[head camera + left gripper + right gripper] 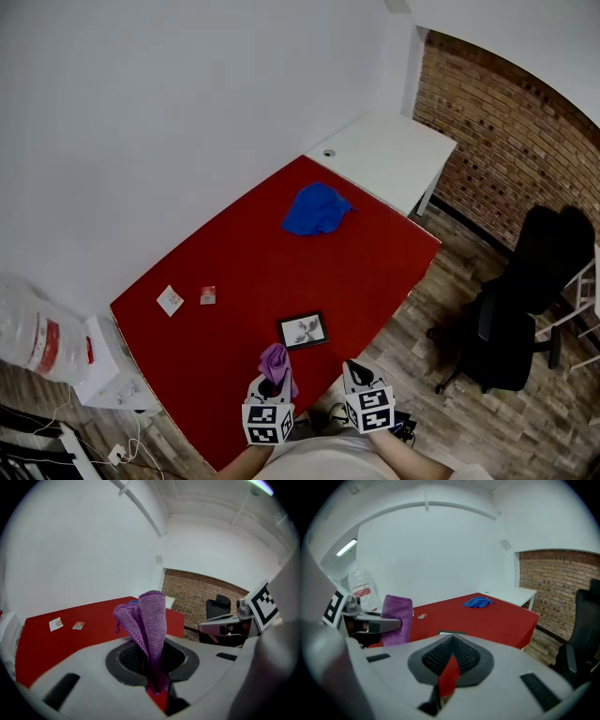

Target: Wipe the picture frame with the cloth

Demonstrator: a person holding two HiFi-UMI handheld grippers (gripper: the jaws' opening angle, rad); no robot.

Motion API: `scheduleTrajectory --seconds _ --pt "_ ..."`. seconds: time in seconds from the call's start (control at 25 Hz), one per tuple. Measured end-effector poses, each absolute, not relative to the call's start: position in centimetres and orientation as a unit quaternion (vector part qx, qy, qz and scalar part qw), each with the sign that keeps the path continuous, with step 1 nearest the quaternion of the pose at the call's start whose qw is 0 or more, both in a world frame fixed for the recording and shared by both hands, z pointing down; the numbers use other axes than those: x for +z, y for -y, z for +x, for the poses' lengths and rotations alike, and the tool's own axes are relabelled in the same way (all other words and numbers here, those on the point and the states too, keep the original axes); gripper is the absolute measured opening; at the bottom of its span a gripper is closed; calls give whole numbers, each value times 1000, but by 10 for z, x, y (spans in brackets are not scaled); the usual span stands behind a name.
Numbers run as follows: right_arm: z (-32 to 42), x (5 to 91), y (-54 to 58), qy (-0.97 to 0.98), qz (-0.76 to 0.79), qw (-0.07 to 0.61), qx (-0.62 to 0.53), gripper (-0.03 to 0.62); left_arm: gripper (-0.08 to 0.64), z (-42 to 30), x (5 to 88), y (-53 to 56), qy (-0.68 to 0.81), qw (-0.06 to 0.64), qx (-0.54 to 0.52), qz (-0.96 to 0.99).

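Note:
A small black picture frame [303, 330] lies flat on the red table [234, 262], close to its near edge. My left gripper [272, 382] is just in front of the frame and slightly left, shut on a purple cloth [274, 360]. In the left gripper view the purple cloth [149, 623] stands up out of the closed jaws. My right gripper [354, 373] hovers at the table's edge to the right of the frame, jaws together with nothing held. The right gripper view shows the frame's edge [451, 633] just past the jaws and the purple cloth [397, 619] to the left.
A crumpled blue cloth [317, 209] lies at the far end of the table. Two small cards [170, 300] [208, 295] sit at the left. A white side table [389, 155] adjoins the far end. A black office chair [525, 300] stands on the right, a white box [103, 375] on the left.

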State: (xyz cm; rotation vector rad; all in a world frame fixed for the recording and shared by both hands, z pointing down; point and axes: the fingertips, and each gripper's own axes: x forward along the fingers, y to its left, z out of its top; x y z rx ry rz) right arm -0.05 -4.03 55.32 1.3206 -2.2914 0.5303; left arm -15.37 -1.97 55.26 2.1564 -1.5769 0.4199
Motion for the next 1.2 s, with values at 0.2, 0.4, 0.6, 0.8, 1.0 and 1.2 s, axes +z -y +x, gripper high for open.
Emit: scheduleTrajectory --seconds 0.2,0.4,0.6,0.8,1.0,1.2 --pt "1 567 56 824 479 231 196 3 61 -159 580 51 523 184 229 800" --pt "-12 573 71 830 474 224 192 3 61 -175 615 98 473 105 350 802" --pt "-25 583 78 833 465 225 196 3 61 -176 668 143 381 22 496 780" --pt "-38 586 74 840 453 223 199 3 61 -191 719 166 321 -2 596 736" --pt "-37 595 61 840 442 231 211 3 61 -197 740 173 299 -15 631 715" --pt "-26 602 60 837 445 233 220 3 61 -194 743 169 284 -35 649 705"
